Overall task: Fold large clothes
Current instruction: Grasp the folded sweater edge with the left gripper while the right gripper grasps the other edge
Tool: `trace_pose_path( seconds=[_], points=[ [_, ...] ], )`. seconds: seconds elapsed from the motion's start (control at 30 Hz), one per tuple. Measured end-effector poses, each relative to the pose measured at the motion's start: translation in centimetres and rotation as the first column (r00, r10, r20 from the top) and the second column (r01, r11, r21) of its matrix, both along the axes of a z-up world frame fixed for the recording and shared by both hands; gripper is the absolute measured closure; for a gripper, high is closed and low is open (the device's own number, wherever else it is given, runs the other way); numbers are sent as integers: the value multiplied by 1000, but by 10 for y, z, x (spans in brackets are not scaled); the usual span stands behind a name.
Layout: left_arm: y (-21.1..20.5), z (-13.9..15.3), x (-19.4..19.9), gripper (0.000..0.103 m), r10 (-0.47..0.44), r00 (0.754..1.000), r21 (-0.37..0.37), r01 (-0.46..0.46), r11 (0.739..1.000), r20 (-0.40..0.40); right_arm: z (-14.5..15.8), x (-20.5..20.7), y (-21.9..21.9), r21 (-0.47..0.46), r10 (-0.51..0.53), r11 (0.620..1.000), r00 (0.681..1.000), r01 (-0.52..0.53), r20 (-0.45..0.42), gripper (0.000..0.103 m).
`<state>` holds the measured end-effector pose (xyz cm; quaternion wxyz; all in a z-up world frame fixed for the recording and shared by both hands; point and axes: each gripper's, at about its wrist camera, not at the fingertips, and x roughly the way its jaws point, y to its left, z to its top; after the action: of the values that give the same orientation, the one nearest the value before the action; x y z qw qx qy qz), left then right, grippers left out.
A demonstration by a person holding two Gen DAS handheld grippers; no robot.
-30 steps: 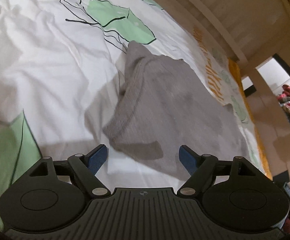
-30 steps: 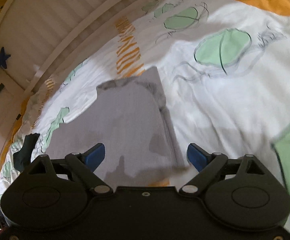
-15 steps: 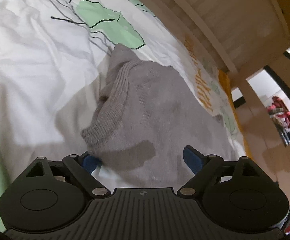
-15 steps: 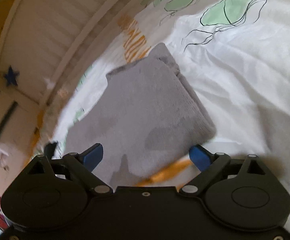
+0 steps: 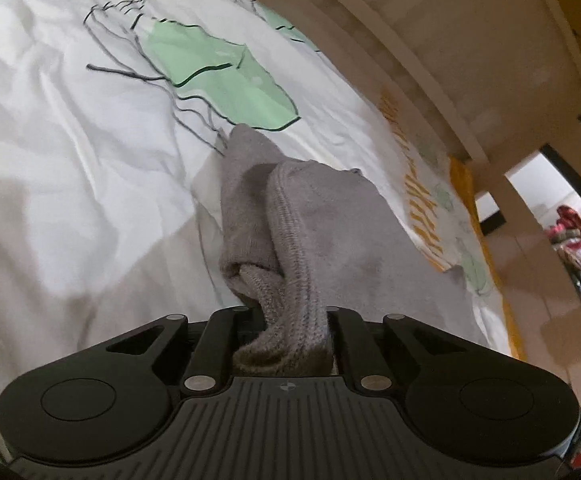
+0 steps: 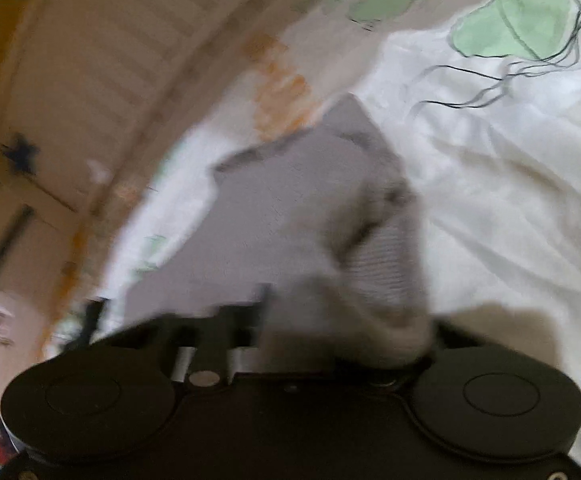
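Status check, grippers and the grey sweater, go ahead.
Left gripper just clamped the grey knit sweater's ribbed edge. Right gripper just closed on its other edge, picture blurred. Nothing blocking on the white patterned bedsheet.

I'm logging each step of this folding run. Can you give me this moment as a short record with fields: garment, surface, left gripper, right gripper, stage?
garment: grey knit sweater, partly folded, ribbed edge bunched up
surface: white bedsheet with green jellyfish print
left gripper: jaws just closed, pinching the ribbed edge
right gripper: jaws just closed on the sweater's near edge; view blurred
stage: both edges gripped, next fold not yet made
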<state>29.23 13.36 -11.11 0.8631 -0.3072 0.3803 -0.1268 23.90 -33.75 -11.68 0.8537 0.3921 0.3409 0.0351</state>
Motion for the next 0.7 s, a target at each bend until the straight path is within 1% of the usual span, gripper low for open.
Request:
trace_pose_path(
  seconds=[0.03,0.1,0.17,0.2,0.27,0.37,0.47,0.53,0.57,0.6,0.67,0.7],
  points=[
    [-1,7,-3,93,-15,1000,31,15,999,14,2,0,1,-12,4,1000,1000,-4,-1,83],
    [-5,25,-10,94,-45,998,105,41,994,41,13,-3,7,-77,20,997,1000,-20,-4,87],
    [-7,42,-21,94,-77,995,122,68,990,68,27,-9,12,-131,39,991,999,-40,-6,88],
    [-6,51,-27,94,-92,993,127,82,989,75,34,-14,13,-140,47,989,999,-46,1,89],
    [-7,63,-36,94,-121,989,132,109,985,82,46,-27,10,-135,56,989,998,-53,20,89],
    [-2,73,-56,94,-164,984,146,153,977,66,58,-47,7,-119,76,990,997,-72,23,89],
    [6,71,-77,94,-173,985,145,168,975,18,65,-69,6,-108,115,988,993,-114,6,89],
    [12,63,-88,94,-173,984,151,178,972,-45,65,-81,7,-100,141,985,990,-144,-28,89],
    [14,57,-91,92,-171,982,169,182,969,-76,64,-87,7,-100,160,981,986,-165,-54,89],
    [15,50,-92,87,-168,980,198,186,962,-107,61,-92,9,-107,185,975,979,-194,-90,88],
    [15,34,-92,77,-144,974,277,190,942,-177,49,-96,11,-113,217,965,960,-238,-177,83],
    [17,28,-91,77,-113,973,317,174,932,-203,41,-97,10,-116,217,962,952,-245,-214,76]
  ],
)
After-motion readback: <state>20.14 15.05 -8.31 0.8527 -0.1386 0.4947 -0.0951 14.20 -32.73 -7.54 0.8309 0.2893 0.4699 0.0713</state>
